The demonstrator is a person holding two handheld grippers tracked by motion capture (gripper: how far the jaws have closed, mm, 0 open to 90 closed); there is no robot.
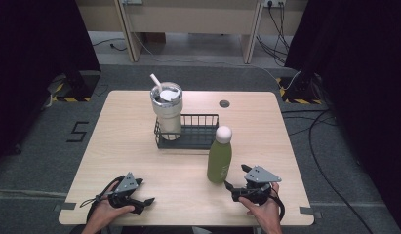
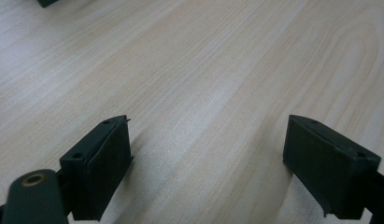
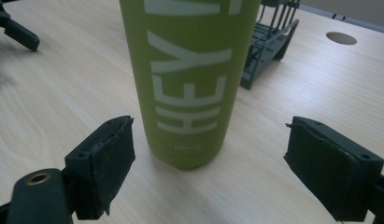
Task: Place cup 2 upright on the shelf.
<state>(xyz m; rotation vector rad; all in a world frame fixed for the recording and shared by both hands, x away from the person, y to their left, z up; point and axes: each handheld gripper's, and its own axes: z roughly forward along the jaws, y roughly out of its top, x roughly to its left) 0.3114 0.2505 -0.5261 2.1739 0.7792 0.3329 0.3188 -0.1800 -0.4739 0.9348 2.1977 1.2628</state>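
Note:
A green bottle point(image 1: 219, 158) with a white cap stands upright on the wooden table point(image 1: 139, 146), in front of a dark wire basket point(image 1: 188, 141). A cream tumbler point(image 1: 167, 109) with a lid and straw stands in the basket's left end. My right gripper point(image 1: 236, 176) is held just right of the bottle, near the table's front edge. In the right gripper view its jaws point(image 3: 210, 122) are open; the bottle point(image 3: 189, 70) stands just beyond them, untouched. My left gripper point(image 1: 145, 192) rests at the front left, open point(image 2: 208, 140) over bare wood.
A small round hole point(image 1: 224, 104) is in the tabletop behind the basket. The basket point(image 3: 269, 42) shows behind the bottle in the right gripper view, and the left gripper point(image 3: 17, 30) at its top left. Cables lie on the floor to the right.

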